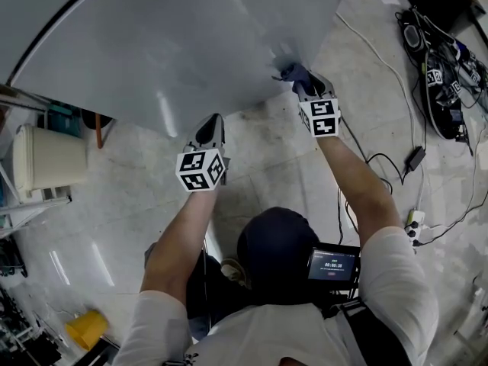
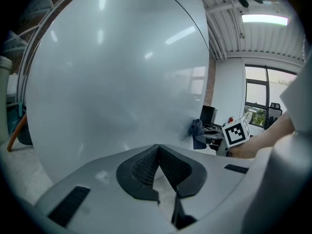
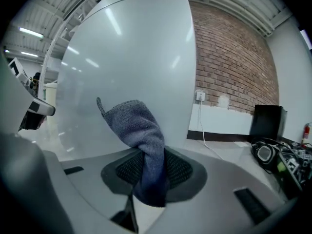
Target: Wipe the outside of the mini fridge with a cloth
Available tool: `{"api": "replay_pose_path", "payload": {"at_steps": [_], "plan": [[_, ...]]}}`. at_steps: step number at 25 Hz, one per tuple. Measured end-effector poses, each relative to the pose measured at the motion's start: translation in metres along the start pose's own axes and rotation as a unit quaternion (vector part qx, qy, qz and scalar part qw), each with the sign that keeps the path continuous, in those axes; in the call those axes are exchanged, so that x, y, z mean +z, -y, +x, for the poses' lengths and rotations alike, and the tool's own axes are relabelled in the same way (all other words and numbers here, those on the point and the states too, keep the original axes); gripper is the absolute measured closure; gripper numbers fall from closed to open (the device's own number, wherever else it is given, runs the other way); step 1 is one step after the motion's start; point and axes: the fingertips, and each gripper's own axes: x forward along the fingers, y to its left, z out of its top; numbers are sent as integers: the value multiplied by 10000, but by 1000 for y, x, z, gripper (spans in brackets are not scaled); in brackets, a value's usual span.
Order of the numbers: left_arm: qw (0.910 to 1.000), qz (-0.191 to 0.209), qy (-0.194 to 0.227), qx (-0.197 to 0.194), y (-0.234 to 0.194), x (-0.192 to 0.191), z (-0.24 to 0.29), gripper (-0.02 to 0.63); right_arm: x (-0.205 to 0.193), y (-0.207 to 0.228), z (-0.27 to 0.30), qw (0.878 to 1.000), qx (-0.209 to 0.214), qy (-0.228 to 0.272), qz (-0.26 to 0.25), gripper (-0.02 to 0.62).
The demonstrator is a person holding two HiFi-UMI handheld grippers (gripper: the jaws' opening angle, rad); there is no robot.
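Right tool (image 3: 148, 167) grips a blue cloth (image 3: 136, 126) against the fridge (image 1: 175, 44) at one o'clock; left tool (image 2: 158, 150) is closed and empty.

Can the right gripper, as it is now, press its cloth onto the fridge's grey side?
Probably yes: the right gripper is shut on the cloth, which stands right at the fridge side, nothing between.

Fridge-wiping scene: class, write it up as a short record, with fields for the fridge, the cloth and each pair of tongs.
fridge: pale grey, glossy, facing both tongs
cloth: blue-grey, bunched, at the fridge's right edge
right tongs: shut on cloth
left tongs: shut, empty, pointed at fridge
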Motion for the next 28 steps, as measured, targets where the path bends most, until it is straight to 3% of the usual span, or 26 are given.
{"api": "replay_pose_path", "payload": {"at_steps": [11, 17, 22, 28], "plan": [[9996, -131, 101, -245, 18, 11, 12, 601, 4, -1, -12, 9998, 121, -110, -93, 482], [9987, -155, 117, -467, 42, 46, 5, 602, 44, 21, -46, 9999, -7, -149, 8, 482], [9979, -115, 103, -622, 74, 128, -20, 602, 127, 39, -96, 9998, -18, -164, 150, 482], [9970, -70, 210, -736, 115, 267, -65, 602, 275, 73, -168, 9996, -41, 53, 283, 482]]}}
